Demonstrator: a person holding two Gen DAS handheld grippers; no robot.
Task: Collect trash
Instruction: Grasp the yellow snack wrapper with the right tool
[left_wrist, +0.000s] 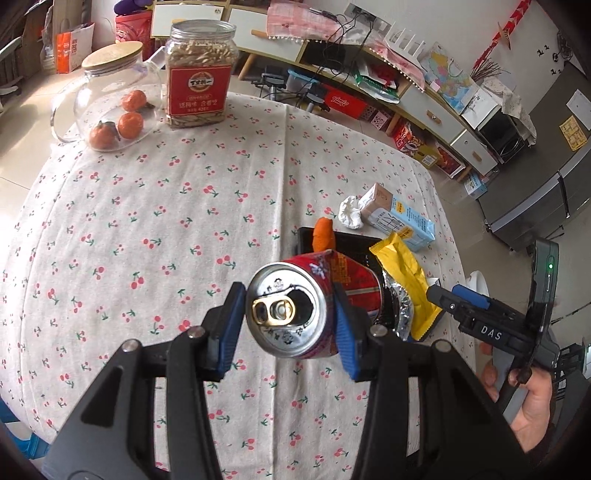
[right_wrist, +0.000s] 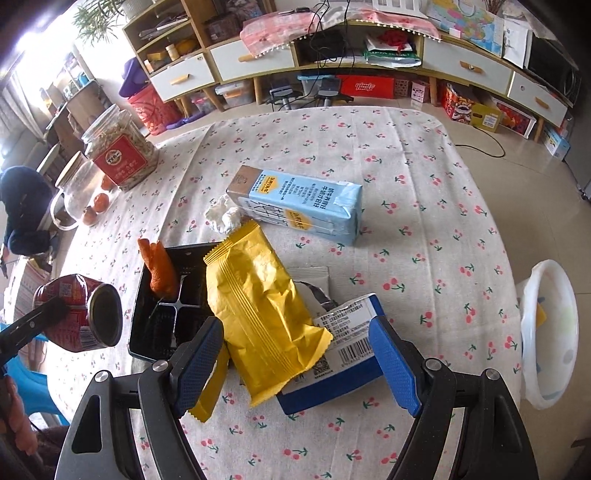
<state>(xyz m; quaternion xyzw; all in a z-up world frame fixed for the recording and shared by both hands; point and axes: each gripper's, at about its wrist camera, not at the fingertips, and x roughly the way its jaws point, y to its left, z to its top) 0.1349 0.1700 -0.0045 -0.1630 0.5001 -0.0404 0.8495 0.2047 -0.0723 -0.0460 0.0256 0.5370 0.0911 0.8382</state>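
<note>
My left gripper (left_wrist: 288, 314) is shut on a red drink can (left_wrist: 295, 306), which hangs tilted above the cherry-print tablecloth (left_wrist: 166, 206) with its opened top facing the camera. The same can (right_wrist: 74, 314) shows at the left of the right wrist view. My right gripper (right_wrist: 295, 332) is open above a yellow snack wrapper (right_wrist: 255, 306) and a blue-and-white box (right_wrist: 347, 343); its pads do not press on either. The wrapper partly covers a black divided tray (right_wrist: 162, 325) that holds an orange peel (right_wrist: 159, 269). Behind lie a crumpled tissue (right_wrist: 223, 218) and a light-blue milk carton (right_wrist: 303, 206).
A glass jar with oranges (left_wrist: 110, 107) and a red-labelled snack jar (left_wrist: 199, 74) stand at the table's far left. A white plastic bin (right_wrist: 550, 332) sits off the table's right edge. A silver packet (right_wrist: 314, 280) lies under the wrapper. Shelves and boxes line the far wall.
</note>
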